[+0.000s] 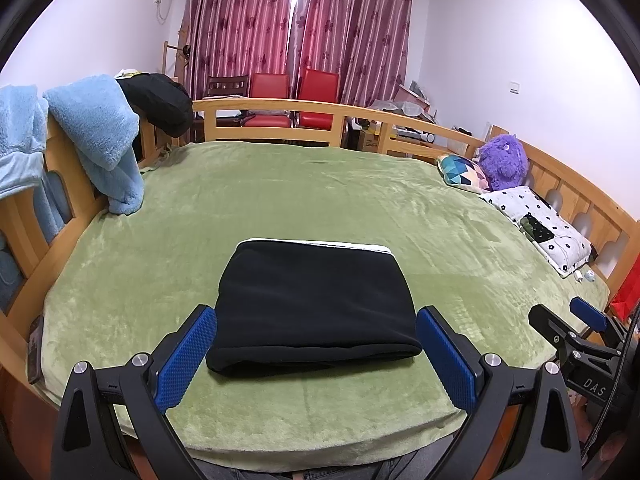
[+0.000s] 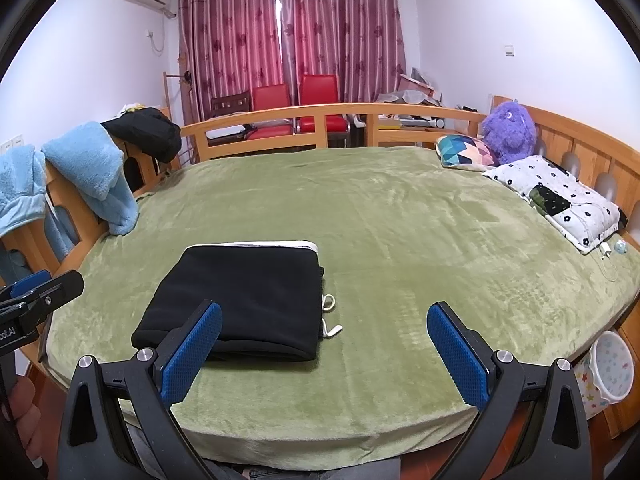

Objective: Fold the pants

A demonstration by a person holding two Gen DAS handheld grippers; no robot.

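A: Where are the pants (image 1: pixel 314 308)?

B: On the green bed (image 1: pixel 360 200), near its front edge, left of centre in the right wrist view. Folded into a flat black rectangle, long axis running left-right, parallel w/ the bed's near edge. Rounded fold faces the cams; a white lining edge shows along the far side. White drawstring (image 2: pixel 330 316) pokes out at the right end.

A: Left claw (image 1: pixel 316 354)?

B: Released, nothing in it. Pads spread wide, approx. as wide as the pants, one at each near corner. Held low at the bed's front edge, pointing straight across the bed twd the curtains (image 1: pixel 300 28). Can't tell if the pads touch the cloth.

A: Right claw (image 2: pixel 325 354)?

B: Also released, empty. Same low, level pose, aimed the same way, but off to the right: its left pad overlaps the pants' near right part in view, right pad over bare blanket. In the left wrist view it sits at far right, beside the bed's edge.

A: Other stuff?

B: Blue robe (image 1: pixel 96 136) on the left rail, pillows and a purple plush (image 2: pixel 510 132) far right.
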